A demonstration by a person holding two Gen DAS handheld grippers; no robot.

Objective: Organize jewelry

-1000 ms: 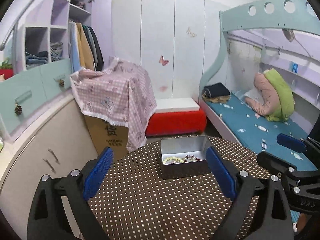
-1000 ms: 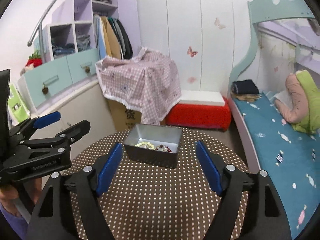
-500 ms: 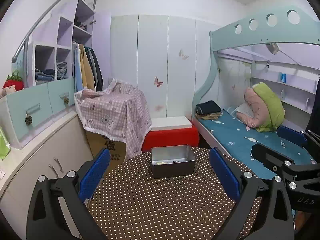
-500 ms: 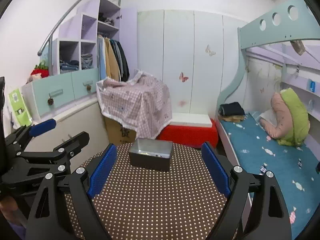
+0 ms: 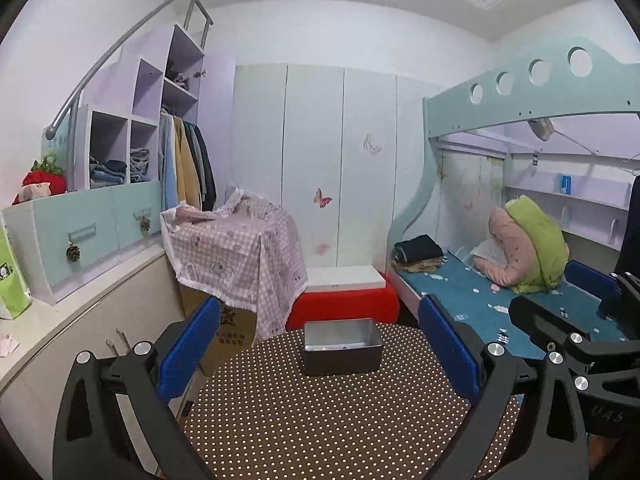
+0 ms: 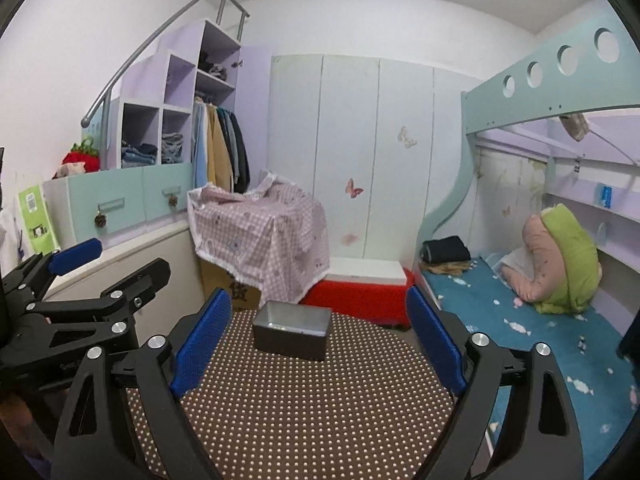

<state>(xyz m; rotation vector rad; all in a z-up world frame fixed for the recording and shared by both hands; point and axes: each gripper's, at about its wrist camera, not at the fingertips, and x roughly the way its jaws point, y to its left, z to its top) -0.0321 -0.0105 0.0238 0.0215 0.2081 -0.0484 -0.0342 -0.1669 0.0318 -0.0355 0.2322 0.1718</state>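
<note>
1. The metal tin (image 5: pixel 341 346) sits near the far edge of the round dotted table (image 5: pixel 320 420), and in the left view I can just glimpse small bits of jewelry (image 5: pixel 326 347) on its floor; I cannot make out which pieces they are.
2. From my right side the same tin (image 6: pixel 292 336) shows mostly its dark outer wall, and its contents are hidden by the rim.
3. My left gripper (image 5: pixel 320 354) hangs above the near part of the table with its blue pads (image 5: pixel 188 350) spread wide apart, holding nothing; the tin appears between them but well beyond the tips.
4. My right gripper (image 6: pixel 318 344) is likewise wide open and empty, its pads (image 6: pixel 434 342) framing the tin from a distance.
5. Each gripper shows up at the edge of the other's view, side by side and apart.
6. Behind the table stands a red and white bench (image 5: pixel 344 294), with a cardboard box draped in a pink checked cloth (image 5: pixel 236 248) to its left.
7. White wardrobe doors (image 5: pixel 316 160) with butterfly stickers fill the back wall.
8. A bunk bed (image 5: pixel 500 292) with a blue mattress runs along the right, bedding rolled on it.
</note>
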